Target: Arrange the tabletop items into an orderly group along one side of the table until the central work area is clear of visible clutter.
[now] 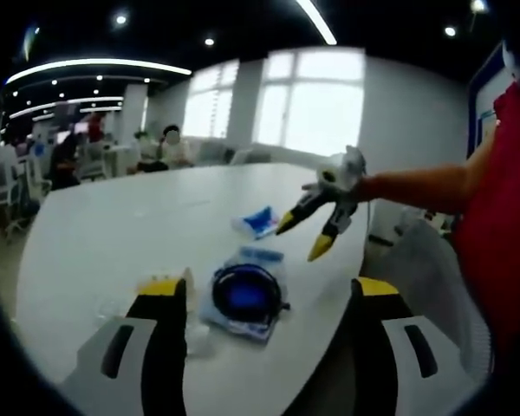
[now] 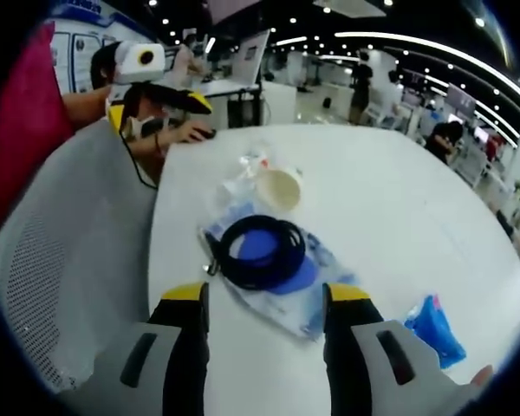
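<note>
A clear plastic bag holding a coiled black cable over something blue (image 1: 245, 295) (image 2: 264, 251) lies near the edge of the white table (image 1: 113, 234) (image 2: 390, 199). My left gripper (image 1: 269, 290) is open just in front of it, the bag lying between the jaws' lines. My right gripper (image 2: 267, 295) is open on the bag's other side, and hovers above the table (image 1: 303, 240) with yellow tips apart. A small blue packet (image 1: 258, 221) (image 2: 435, 329) lies farther in. A clear bag with a round cream item (image 2: 277, 186) sits beyond the cable bag. The left gripper (image 2: 156, 108) shows past it.
A white mesh chair (image 2: 61, 260) stands against the table edge beside the bag. A person in a red top (image 1: 503, 217) holds the grippers. Something small and clear (image 1: 199, 336) lies by my left jaw. People sit at desks in the background.
</note>
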### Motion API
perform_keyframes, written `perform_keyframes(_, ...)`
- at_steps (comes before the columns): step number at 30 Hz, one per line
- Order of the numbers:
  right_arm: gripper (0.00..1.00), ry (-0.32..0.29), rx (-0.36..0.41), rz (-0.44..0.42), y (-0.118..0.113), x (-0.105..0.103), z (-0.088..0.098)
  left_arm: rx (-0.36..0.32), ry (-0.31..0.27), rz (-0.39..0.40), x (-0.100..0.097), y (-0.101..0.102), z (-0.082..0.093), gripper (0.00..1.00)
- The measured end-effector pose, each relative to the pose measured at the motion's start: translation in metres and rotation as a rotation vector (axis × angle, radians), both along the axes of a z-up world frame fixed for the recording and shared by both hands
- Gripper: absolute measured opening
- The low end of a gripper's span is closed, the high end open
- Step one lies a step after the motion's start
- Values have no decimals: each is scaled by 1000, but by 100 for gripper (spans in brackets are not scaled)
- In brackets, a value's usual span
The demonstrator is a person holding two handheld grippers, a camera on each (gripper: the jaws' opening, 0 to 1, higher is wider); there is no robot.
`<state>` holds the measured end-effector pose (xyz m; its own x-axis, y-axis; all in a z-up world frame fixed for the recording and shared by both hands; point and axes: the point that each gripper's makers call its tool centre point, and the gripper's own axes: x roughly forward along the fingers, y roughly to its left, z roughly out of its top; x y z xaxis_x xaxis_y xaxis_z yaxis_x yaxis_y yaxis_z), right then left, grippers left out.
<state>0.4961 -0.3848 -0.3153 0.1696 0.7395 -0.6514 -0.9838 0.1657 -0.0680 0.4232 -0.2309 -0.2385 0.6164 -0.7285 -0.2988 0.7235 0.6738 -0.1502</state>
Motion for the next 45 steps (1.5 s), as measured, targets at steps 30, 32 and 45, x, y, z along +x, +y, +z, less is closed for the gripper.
perform_keyframes(30,50,5,27,-38,-24,18,-4,194,264,75,-1,-6,-74,50)
perform_keyframes(32,50,6,32,-48,-25,20,-4,189,269,80,0,-6,-75,49)
perform_keyframes(45,48,23,54,-66,-25,29,-10,217,388,120,16,-17,-99,44)
